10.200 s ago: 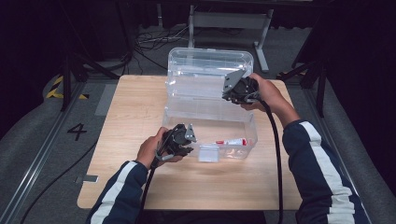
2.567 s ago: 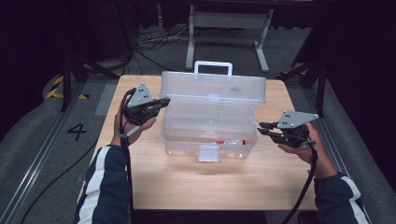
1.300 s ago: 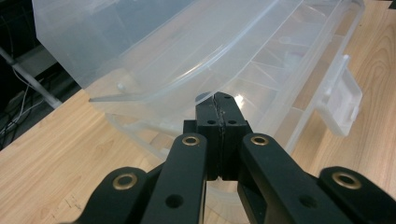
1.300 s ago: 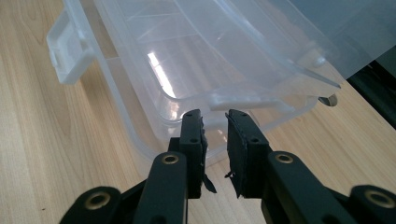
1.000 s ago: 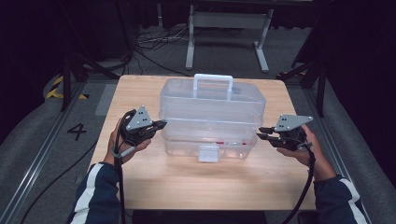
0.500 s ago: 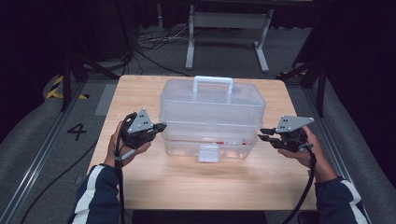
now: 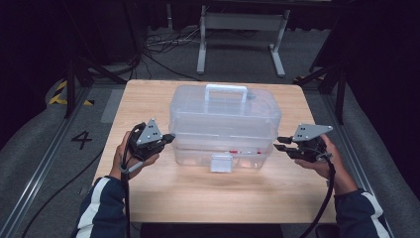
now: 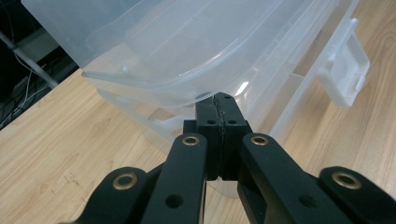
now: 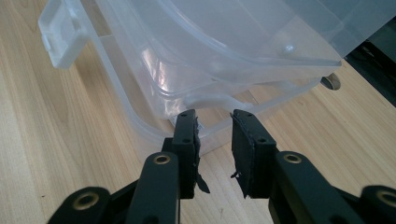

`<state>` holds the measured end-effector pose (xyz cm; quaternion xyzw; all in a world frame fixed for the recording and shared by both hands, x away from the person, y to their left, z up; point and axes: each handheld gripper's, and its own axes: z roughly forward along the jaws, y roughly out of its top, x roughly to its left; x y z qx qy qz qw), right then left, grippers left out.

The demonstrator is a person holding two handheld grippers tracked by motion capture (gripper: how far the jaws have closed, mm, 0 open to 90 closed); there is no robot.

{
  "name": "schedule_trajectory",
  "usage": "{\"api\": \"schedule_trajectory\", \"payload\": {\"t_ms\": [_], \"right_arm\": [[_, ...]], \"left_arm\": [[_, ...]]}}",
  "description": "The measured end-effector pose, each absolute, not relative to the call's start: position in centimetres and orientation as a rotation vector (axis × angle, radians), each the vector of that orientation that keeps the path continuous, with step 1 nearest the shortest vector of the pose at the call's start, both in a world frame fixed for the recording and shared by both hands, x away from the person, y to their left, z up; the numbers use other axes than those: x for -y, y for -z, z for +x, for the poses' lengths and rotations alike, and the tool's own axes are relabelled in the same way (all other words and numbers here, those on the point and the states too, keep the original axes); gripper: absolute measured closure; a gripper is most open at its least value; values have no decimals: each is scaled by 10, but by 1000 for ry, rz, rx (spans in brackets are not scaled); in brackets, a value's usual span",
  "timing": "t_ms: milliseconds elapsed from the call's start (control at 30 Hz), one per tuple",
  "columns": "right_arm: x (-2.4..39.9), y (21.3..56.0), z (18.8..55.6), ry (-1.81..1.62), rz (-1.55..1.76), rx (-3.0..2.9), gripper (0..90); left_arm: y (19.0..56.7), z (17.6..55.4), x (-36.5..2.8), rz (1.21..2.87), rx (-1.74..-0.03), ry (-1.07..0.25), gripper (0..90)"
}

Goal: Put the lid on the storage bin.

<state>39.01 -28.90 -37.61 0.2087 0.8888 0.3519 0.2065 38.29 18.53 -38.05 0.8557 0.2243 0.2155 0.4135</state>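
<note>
While the left gripper (image 7: 168, 138) sits at the left of the high view, its jaws are pressed together with nothing between them, their tips at the left end of the clear box (image 7: 225, 124); in the left gripper view (image 8: 222, 109) they meet just under the edge of the lid (image 8: 163, 46). At the right of the high view the right gripper (image 7: 279, 143) is held just beside the box's right end, apart from it. Its jaws have just been opening and stand spread in the right gripper view (image 9: 214, 123), with only the box's lower rim beyond the gap. That box stands closed at mid-frame on the wooden table (image 7: 208, 193), white handle (image 7: 226, 91) on top, latch (image 7: 221, 162) on its near side.
</note>
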Motion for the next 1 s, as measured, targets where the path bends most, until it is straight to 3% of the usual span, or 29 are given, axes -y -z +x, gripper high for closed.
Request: {"api": "schedule_trajectory", "payload": {"t_ms": [1000], "right_arm": [[290, 383, 390, -961, 599, -2512, 683]], "left_arm": [[397, 380, -194, 2246, -617, -545, 900]]}}
